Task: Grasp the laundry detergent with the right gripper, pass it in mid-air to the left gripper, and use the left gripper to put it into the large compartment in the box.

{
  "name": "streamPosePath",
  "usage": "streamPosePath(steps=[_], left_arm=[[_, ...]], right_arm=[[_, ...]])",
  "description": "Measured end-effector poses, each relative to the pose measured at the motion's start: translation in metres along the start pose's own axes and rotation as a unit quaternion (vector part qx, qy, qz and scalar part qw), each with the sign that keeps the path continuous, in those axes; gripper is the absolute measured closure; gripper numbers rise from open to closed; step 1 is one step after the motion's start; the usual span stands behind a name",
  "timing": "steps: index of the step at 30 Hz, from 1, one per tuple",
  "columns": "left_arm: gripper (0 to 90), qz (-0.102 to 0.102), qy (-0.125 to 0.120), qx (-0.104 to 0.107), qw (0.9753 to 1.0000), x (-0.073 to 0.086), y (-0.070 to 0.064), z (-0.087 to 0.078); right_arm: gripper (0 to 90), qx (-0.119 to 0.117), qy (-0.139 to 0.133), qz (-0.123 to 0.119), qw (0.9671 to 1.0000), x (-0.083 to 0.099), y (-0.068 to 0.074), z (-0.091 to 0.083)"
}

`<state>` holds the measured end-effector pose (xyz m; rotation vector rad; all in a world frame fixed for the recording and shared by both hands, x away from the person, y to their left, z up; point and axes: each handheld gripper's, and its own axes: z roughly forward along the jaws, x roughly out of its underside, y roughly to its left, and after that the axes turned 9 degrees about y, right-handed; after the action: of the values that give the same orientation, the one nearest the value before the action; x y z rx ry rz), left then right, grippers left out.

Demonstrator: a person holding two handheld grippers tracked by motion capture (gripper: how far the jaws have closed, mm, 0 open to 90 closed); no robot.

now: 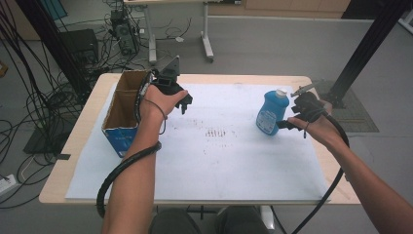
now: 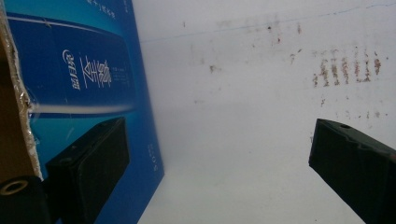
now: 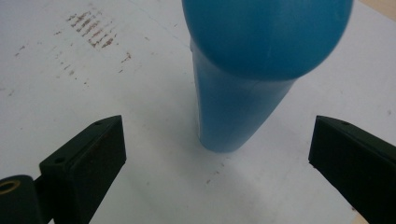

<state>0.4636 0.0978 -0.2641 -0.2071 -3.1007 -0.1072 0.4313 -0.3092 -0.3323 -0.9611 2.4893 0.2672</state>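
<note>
From the high view, a pale wooden table with rounded corners carries a white sheet that covers most of its top and shows a patch of faint brown speckles at its middle. At the far left an open-topped cardboard box stands lengthwise, brown and raw inside, glossy blue on its near end; the left gripper hangs just beside its right wall, held in the person's left hand, a black corrugated cable looping round the forearm. At the far right a smooth blue plastic bottle with a white cap and a pale label stands upright on the sheet, with the right gripper just beside it on the right, near the table's right edge. The sheet between box and bottle, and all of its near half, lies bare. In the left gripper view, the two blocky matte black jaws stand wide apart with nothing between them; the box's blue printed side rises at the left behind one jaw, its torn cardboard edge ragged, and stained white sheet fills the gap. In the right gripper view, the jaws are likewise spread wide and hold nothing; the bottle's rounded shoulder and tapering body stand ahead between them, clear of both.
</note>
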Motion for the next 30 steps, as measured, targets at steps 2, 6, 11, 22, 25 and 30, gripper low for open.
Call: streamPosePath(steps=[2, 6, 11, 22, 25, 30], left_arm=[[5.7, -0.001, 0.000, 0.000, 1.0000, 0.000, 0.000, 0.000], [5.7, 0.001, 0.002, 0.000, 1.0000, -0.001, 0.001, 0.002], [5.7, 0.000, 0.003, -0.001, 1.0000, -0.001, 0.001, 0.004], [5.7, 0.000, 0.003, -0.002, 1.0000, -0.002, 0.002, 0.003], [5.7, 0.000, 0.001, -0.002, 1.0000, -0.002, 0.002, 0.003], [5.7, 0.001, 0.002, -0.002, 1.0000, -0.002, 0.001, 0.004]], right_arm=[[3.7, 0.001, -0.003, 0.000, 1.0000, 0.001, 0.000, 0.003], [3.6, 0.011, -0.019, 0.007, 0.9997, 0.003, 0.000, 0.012], [3.4, 0.016, -0.032, 0.013, 0.9993, 0.006, 0.001, 0.024], [3.2, 0.024, -0.065, 0.026, 0.9973, 0.009, 0.001, 0.037], [2.9, 0.028, -0.073, 0.028, 0.9965, 0.009, 0.001, 0.039], [2.9, 0.030, -0.078, 0.030, 0.9961, 0.009, 0.001, 0.042]])
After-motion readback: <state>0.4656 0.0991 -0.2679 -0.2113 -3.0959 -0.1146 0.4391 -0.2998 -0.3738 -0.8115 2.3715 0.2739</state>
